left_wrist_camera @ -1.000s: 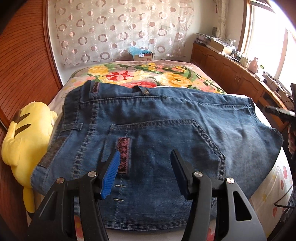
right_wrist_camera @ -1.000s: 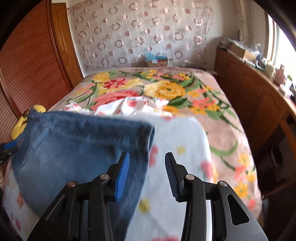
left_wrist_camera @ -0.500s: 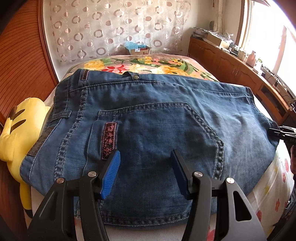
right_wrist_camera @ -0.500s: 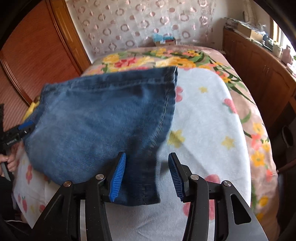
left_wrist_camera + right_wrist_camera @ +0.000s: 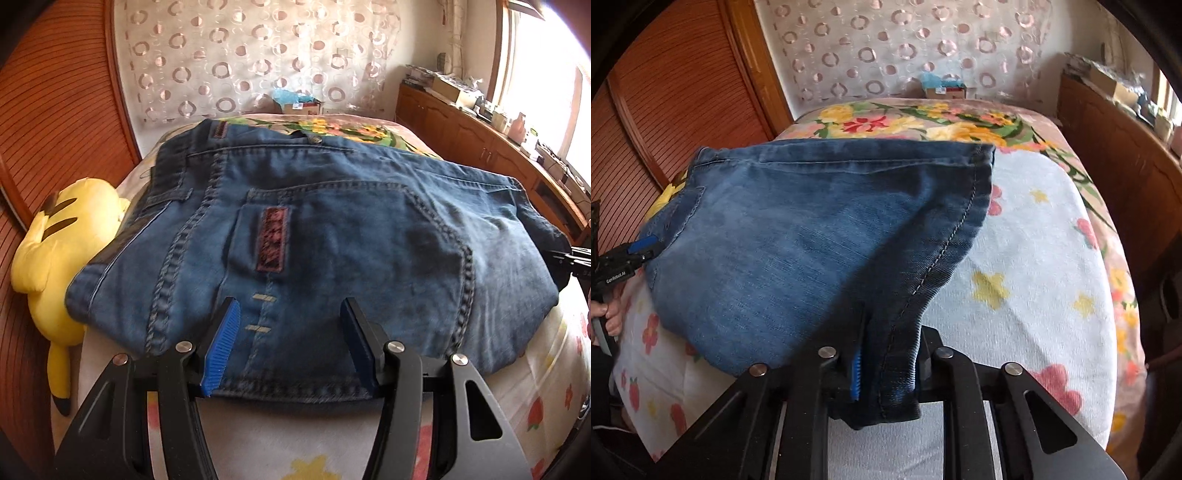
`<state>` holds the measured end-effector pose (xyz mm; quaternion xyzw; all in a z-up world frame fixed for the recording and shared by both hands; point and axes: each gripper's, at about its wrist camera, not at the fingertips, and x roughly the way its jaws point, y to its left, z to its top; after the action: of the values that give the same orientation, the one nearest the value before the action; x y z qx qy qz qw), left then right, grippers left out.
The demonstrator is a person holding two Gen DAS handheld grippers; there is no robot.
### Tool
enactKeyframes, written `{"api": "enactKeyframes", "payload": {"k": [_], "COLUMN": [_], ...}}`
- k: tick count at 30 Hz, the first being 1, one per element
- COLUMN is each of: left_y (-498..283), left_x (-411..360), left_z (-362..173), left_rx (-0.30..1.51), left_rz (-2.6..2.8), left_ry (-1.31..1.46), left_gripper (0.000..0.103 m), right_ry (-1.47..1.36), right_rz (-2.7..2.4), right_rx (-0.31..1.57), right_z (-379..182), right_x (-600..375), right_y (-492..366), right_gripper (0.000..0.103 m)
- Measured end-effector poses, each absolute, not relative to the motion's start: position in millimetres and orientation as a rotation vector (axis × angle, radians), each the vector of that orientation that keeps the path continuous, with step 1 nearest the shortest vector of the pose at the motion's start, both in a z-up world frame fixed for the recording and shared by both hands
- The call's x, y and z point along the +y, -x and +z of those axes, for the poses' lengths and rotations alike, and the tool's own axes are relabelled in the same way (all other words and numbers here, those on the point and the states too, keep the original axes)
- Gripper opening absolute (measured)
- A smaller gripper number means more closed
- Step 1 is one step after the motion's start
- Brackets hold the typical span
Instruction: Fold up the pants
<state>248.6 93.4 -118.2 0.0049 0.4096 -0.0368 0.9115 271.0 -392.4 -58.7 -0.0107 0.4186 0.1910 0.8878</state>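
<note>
Blue jeans (image 5: 332, 240) lie folded across the bed, back pocket up. My left gripper (image 5: 290, 314) hangs open just over their near hem, its blue pads (image 5: 221, 343) apart on either side of a seam and not pressing the cloth. In the right wrist view the jeans (image 5: 812, 229) rise in a ridge toward my right gripper (image 5: 888, 358), whose jaws are closing on a bunched denim corner that fills the gap. The right gripper (image 5: 576, 258) also shows at the jeans' right end in the left wrist view. A hand (image 5: 607, 314) holds the left gripper (image 5: 642, 249) at the far left.
A floral bedspread (image 5: 1034, 277) covers the bed. A yellow plush toy (image 5: 55, 258) lies against the jeans' left side by the wooden wall panels (image 5: 55, 110). A long wooden cabinet (image 5: 480, 140) runs under the window at right. A cardboard box (image 5: 299, 105) sits beyond the bed's far end.
My right gripper went from open beside the jeans' edge to closed on the denim corner. The left gripper came lower and nearer to the near hem, still open.
</note>
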Motion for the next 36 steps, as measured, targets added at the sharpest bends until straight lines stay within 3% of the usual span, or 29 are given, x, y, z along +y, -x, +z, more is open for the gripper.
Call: {"api": "enactKeyframes", "payload": {"k": [26,35,36], "left_y": [-228.1,-219.9,-219.0], "left_x": [117.1,97.5,96.4], "left_z": [-117.3,-111.3,-109.7], "left_rx": [0.738,0.74,0.742], "left_rz": [-0.094,-0.134,-0.137], "left_ry": [0.021,-0.055,-0.06], "left_gripper": [0.055,0.055,0.055], "right_ry": [0.073,0.043,0.022], "right_rz": [0.237,0.189,0.19], "right_rx": [0.581,0.752,0.761], "right_z": [-3.8,-80.4,-87.1], "right_x": [-439.5,-427.0,-426.0], "right_y": [-225.1,-221.8,-218.9], "right_gripper": [0.014,0.016,0.021]}}
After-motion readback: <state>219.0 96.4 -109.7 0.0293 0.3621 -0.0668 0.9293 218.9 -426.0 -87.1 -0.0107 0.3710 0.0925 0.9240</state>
